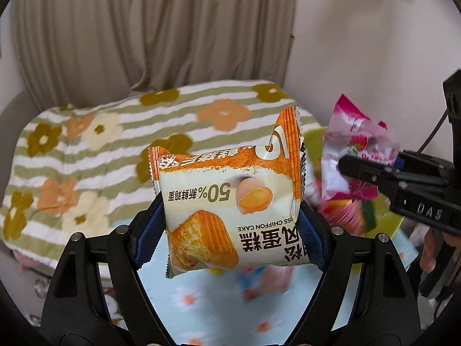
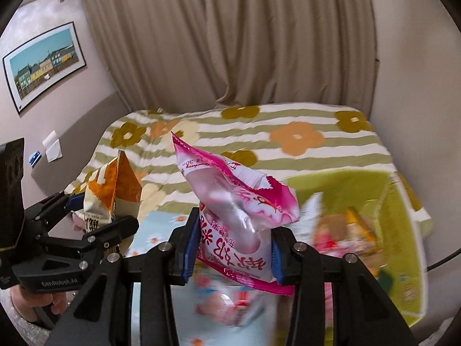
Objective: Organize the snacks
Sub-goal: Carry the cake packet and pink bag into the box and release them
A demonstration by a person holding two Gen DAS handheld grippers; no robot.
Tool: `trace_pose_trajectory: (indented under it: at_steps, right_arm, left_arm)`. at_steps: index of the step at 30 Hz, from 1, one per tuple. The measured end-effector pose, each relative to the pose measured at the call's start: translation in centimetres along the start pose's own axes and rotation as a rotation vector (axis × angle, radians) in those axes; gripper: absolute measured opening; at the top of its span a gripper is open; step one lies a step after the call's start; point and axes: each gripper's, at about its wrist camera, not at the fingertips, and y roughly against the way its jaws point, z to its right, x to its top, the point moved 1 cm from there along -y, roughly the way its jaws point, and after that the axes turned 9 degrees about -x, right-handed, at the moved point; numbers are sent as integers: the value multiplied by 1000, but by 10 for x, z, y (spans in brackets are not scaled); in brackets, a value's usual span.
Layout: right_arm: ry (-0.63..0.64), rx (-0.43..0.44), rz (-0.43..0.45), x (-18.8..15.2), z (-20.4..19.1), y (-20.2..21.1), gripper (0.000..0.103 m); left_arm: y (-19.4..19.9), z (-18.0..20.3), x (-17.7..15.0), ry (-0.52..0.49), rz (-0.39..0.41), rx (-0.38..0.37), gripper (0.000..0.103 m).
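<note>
My left gripper is shut on an orange and cream chiffon cake packet and holds it up in the air. My right gripper is shut on a pink and white strawberry snack packet, also held up. In the left wrist view the right gripper and the pink packet are at the right. In the right wrist view the left gripper with the orange packet is at the left.
A green box holding several blurred snack packets lies at the right, seen also in the left wrist view. A light blue daisy-print cloth lies below. A striped flower blanket covers the bed behind, with curtains beyond.
</note>
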Motion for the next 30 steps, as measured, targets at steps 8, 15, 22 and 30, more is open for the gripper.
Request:
trace_pose_trajectory:
  at_steps: [8,15,22,30]
  right_arm:
    - [-8,-20,-32,-2,108,3,38]
    - [-25,-11,-110,-16,165,-16,38]
    - [-69,2,-173,-35,187,-36,38]
    - [-112,-13,-232,-49,200,-53,38]
  left_arm:
    - [-71,101,40,15,-20,-60,80]
    - [-130,147,48,34,-106,-47,80]
    - [-177,160,52,-1,-188,-32,81]
    - [-207,167,53,-79,-216,-7,102]
